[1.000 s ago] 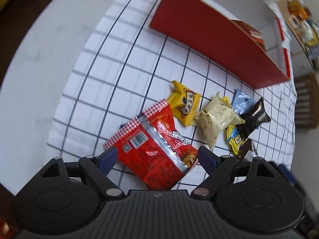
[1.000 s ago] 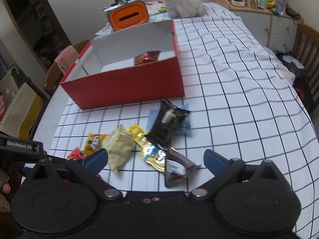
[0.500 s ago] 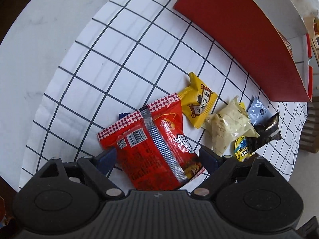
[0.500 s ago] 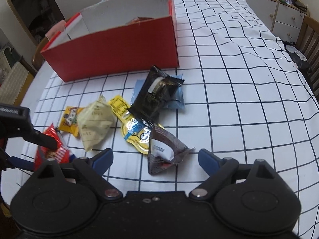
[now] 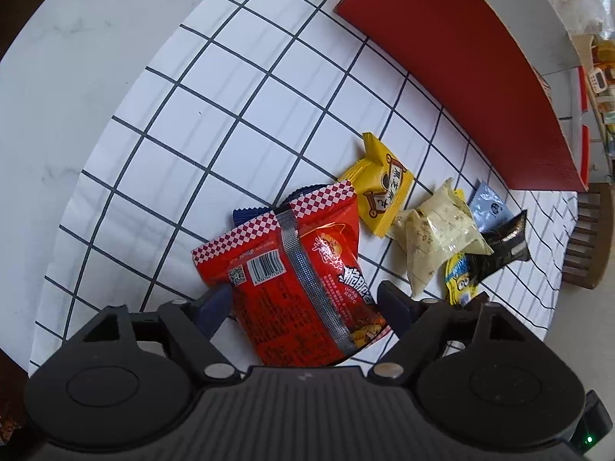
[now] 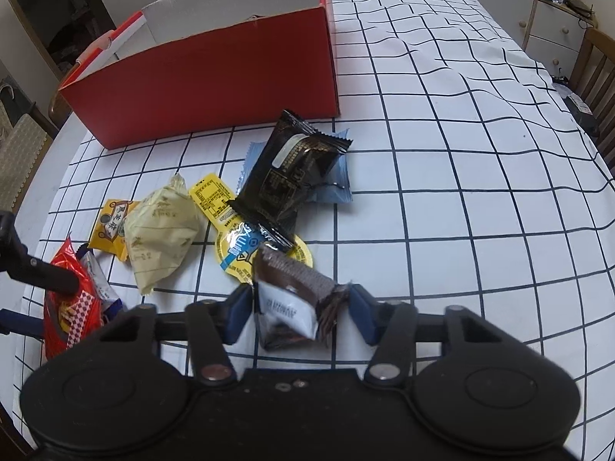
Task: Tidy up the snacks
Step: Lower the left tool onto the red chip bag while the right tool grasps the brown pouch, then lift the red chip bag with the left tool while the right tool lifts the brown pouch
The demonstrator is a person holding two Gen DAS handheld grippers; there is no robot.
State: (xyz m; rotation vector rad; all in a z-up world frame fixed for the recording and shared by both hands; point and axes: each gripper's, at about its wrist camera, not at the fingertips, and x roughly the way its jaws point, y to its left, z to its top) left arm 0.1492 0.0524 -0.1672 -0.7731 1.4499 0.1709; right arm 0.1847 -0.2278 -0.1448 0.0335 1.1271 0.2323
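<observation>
Nearest, my right gripper (image 6: 301, 313): jaws have just been closing, and the brown-and-white wafer packet (image 6: 290, 301) sits between them. The pads appear to touch its crinkled edges on both sides, so I read it as pinched. Risk: the hold looks to be on loose wrapper film, not the body. If so, the packet could slide out or swing on the lift.

My left gripper (image 5: 303, 303): jaws have been narrowing around the red snack bag (image 5: 303, 269), which lies flat on the checked tablecloth (image 5: 215, 115). The blue pads sit at the bag's two sides; I cannot tell whether they press yet, and I take them as not clamped. Risk: the bag is wide and slick and may buckle or squirt forward when squeezed. A dark blue packet (image 5: 253, 211) lies under its far edge and could be dragged along.

Middle distance: the yellow disc packet (image 6: 246, 246) lies just beyond the wafer, partly under the black packet (image 6: 292, 173), which overlaps a pale blue sachet (image 6: 338, 184). The cream pouch (image 6: 161, 230) and small yellow packet (image 6: 109, 226) lie to the left. Lifting the wafer may nudge the disc.

Far: the red box (image 6: 207, 80), open-topped. Its near wall stands tall; a low carry could strike it.
</observation>
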